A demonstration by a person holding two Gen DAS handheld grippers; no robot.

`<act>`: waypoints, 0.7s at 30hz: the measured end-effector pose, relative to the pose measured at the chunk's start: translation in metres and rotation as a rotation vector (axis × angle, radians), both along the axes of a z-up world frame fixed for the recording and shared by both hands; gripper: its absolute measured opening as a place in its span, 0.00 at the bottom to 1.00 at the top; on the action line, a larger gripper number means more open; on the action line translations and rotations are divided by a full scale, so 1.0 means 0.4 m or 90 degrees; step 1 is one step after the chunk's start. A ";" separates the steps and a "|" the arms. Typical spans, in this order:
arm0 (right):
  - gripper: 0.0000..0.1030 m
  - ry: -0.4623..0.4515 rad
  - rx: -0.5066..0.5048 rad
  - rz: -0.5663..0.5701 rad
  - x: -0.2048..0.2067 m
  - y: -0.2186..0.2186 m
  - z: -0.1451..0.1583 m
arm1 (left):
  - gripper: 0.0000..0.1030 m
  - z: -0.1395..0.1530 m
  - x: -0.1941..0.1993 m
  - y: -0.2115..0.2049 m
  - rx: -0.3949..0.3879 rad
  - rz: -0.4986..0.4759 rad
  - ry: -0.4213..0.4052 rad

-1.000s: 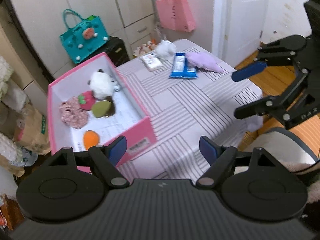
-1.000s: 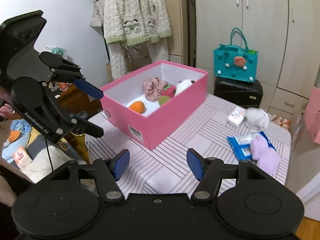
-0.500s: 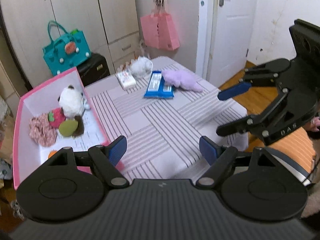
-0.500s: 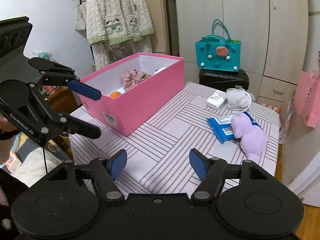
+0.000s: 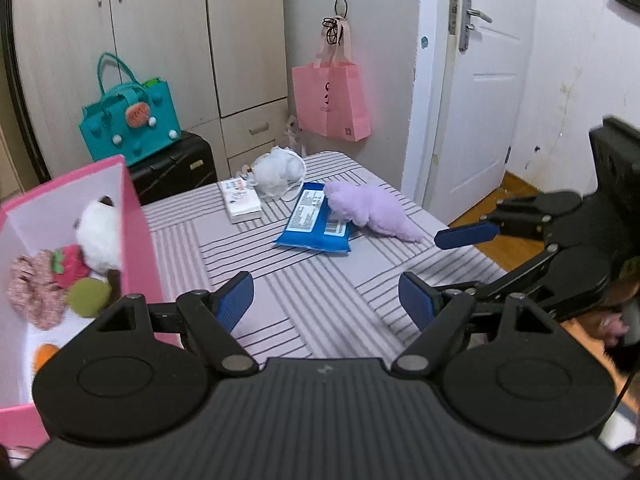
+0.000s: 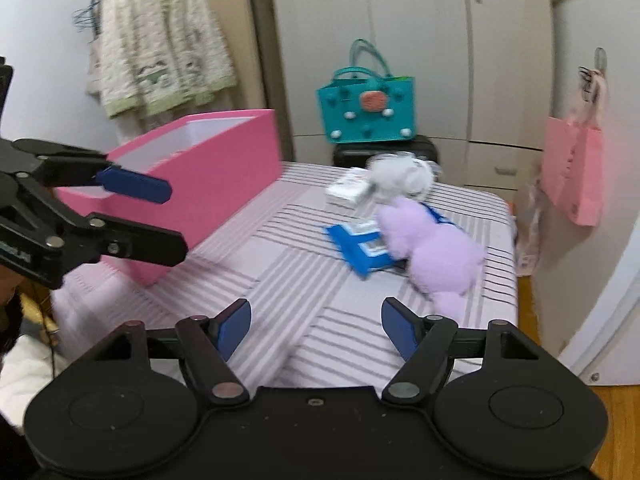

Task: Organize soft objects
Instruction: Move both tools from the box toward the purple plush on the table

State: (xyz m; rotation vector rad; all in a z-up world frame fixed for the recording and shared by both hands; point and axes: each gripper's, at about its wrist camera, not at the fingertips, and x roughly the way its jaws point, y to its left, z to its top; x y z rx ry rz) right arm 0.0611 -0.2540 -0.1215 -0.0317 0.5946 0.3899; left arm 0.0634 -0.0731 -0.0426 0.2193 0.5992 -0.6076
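Observation:
A purple plush toy [image 5: 372, 212] lies at the far side of the striped table [image 5: 304, 304], partly on a blue wipes pack [image 5: 316, 222]. Behind them sit a white fluffy toy [image 5: 278, 170] and a small white tissue pack [image 5: 240, 200]. The pink box [image 5: 140, 236] at the left holds a white plush, a strawberry toy, a green toy, an orange ball and a floral scrunchie. My left gripper [image 5: 326, 300] is open and empty over the table's near part. My right gripper [image 6: 316, 326] is empty, its jaws opening, with the purple plush toy [image 6: 436, 252] ahead to the right.
A teal bag [image 5: 130, 120] rests on a black case behind the table. A pink bag [image 5: 332, 98] hangs on the wall beside a white door [image 5: 480, 92]. A knitted cardigan [image 6: 160, 40] hangs behind the pink box [image 6: 200, 184]. Wooden floor lies beyond the table's right edge.
Both gripper views have dropped lower and swung from the pink box toward the toys at the far side of the table. The right gripper's jaws stand wider apart.

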 end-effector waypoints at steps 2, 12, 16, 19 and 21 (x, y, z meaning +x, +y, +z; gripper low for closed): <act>0.76 -0.013 -0.009 -0.023 0.019 -0.013 -0.018 | 0.77 -0.016 0.022 -0.017 -0.015 0.005 0.010; 0.80 -0.009 0.050 -0.097 0.136 -0.094 -0.073 | 0.77 -0.061 0.122 -0.101 -0.068 0.044 0.002; 0.81 0.011 0.063 -0.124 0.182 -0.115 -0.088 | 0.71 -0.070 0.164 -0.154 -0.090 0.049 0.004; 0.82 0.030 0.073 -0.147 0.214 -0.133 -0.103 | 0.62 -0.086 0.201 -0.189 -0.096 0.053 0.026; 0.82 0.041 0.082 -0.151 0.233 -0.141 -0.114 | 0.58 -0.105 0.228 -0.212 -0.090 0.059 0.044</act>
